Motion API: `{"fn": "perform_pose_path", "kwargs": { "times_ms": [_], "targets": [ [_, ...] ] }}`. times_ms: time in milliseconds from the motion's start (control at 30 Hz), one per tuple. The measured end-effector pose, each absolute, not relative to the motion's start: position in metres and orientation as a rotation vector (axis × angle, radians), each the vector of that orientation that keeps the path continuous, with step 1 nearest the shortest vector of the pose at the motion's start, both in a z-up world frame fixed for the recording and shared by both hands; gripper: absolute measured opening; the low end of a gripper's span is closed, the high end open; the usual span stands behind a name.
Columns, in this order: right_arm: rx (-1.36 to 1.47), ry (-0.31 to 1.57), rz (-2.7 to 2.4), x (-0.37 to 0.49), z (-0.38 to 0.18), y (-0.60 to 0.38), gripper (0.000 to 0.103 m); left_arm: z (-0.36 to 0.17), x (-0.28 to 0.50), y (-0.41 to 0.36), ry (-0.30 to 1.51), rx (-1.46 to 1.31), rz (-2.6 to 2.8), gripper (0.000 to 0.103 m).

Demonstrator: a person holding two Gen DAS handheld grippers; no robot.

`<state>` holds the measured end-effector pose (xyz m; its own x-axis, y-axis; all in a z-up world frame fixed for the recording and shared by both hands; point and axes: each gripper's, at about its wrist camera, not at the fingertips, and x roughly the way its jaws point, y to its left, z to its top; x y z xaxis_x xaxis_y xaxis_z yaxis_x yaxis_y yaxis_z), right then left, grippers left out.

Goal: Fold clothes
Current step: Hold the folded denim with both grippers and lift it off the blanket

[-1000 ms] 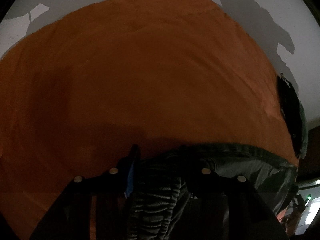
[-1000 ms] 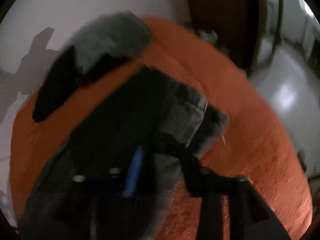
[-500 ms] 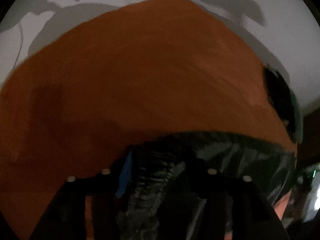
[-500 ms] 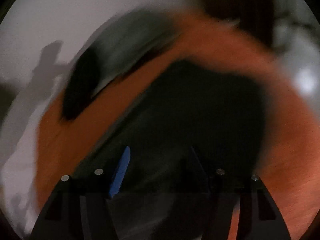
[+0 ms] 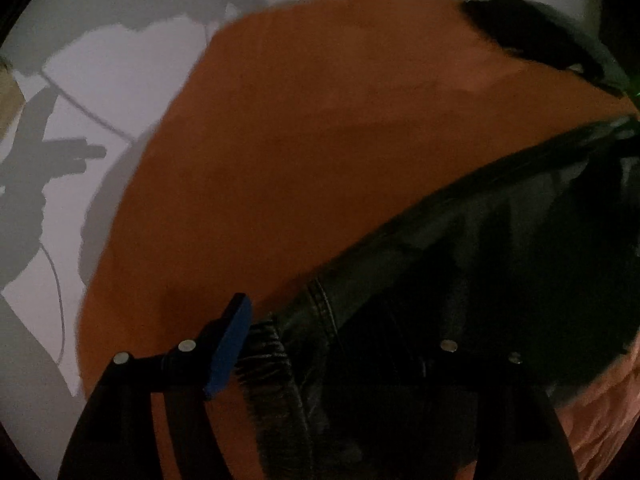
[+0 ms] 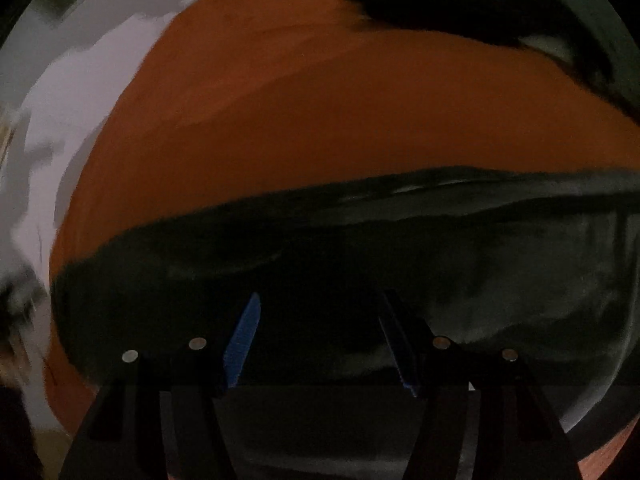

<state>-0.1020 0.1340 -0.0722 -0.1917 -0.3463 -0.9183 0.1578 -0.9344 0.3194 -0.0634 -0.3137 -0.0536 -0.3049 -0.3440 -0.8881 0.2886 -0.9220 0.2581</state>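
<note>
Jeans [image 5: 500, 280], dark denim, fill the lower right of the left wrist view on an orange blanket [image 5: 320, 140]; likely heavy, limp, best pinched at the seamed edge. Left gripper [image 5: 340, 340] jaws are opening over the fabric; right gripper [image 6: 320, 340] jaws stand spread.

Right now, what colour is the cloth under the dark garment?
Orange cloth, plain with no pattern; clearest in the left wrist view.

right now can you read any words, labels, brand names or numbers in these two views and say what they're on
No readable text in either view.
Dark grey denim garment: stitched seam only, no label showing.
Orange cloth surface: plain.
Second dark garment at the far edge: too dark and blurred to tell.
</note>
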Motion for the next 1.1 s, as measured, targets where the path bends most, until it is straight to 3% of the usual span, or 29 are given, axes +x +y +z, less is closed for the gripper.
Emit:
{"fn": "perform_pose_path", "kwargs": {
  "times_ms": [200,233,267,300,333,367,400,433,467,633,800,867,933,1033,1100],
  "targets": [
    [1.961,-0.47,-2.216,-0.132,-0.088,0.158,0.065,-0.08,-0.047,-0.311,-0.243,1.618,-2.27,0.069],
    [2.007,-0.476,-2.216,-0.136,-0.094,0.156,0.065,-0.082,-0.041,-0.31,-0.269,1.612,-2.267,0.059],
    [2.044,-0.481,-2.212,-0.14,-0.101,0.154,0.065,-0.08,-0.034,-0.312,-0.288,1.584,-2.26,0.039],
    [2.071,-0.48,-2.208,-0.144,-0.107,0.153,0.065,-0.08,-0.032,-0.314,-0.282,1.56,-2.245,0.03],
    [2.099,-0.465,-2.218,-0.148,-0.112,0.151,0.058,-0.078,-0.033,-0.32,-0.239,1.53,-2.236,0.016],
    [2.121,-0.441,-2.241,-0.151,-0.116,0.15,0.042,-0.072,-0.029,-0.329,-0.138,1.493,-2.256,0.014],
    [2.123,-0.412,-2.275,-0.153,-0.117,0.149,0.033,-0.069,-0.027,-0.334,-0.069,1.469,-2.268,0.013],
    [2.104,-0.392,-2.303,-0.155,-0.115,0.149,0.012,-0.067,-0.024,-0.339,-0.001,1.445,-2.28,0.012],
    [2.077,-0.388,-2.319,-0.154,-0.112,0.15,0.002,-0.064,-0.021,-0.343,0.059,1.42,-2.289,0.011],
    [1.733,-0.309,-2.56,-0.124,-0.052,0.142,0.0,-0.059,-0.011,-0.332,0.098,1.311,-2.314,0.005],
    [1.496,-0.232,-2.647,-0.115,-0.012,0.126,0.0,-0.065,-0.022,-0.346,0.262,1.263,-2.311,0.005],
    [1.573,-0.193,-2.564,-0.124,-0.02,0.116,0.0,-0.063,-0.021,-0.343,0.256,1.279,-2.309,0.005],
    [1.748,-0.292,-2.439,-0.137,-0.048,0.12,0.004,-0.062,-0.017,-0.333,0.236,1.293,-2.308,0.005],
    [2.029,-0.499,-2.211,-0.153,-0.099,0.136,0.055,-0.057,-0.007,-0.329,0.231,1.293,-2.316,0.005],
    [2.128,-0.549,-2.144,-0.161,-0.123,0.142,0.055,-0.054,-0.001,-0.328,0.226,1.289,-2.32,0.005]
  ]
}}
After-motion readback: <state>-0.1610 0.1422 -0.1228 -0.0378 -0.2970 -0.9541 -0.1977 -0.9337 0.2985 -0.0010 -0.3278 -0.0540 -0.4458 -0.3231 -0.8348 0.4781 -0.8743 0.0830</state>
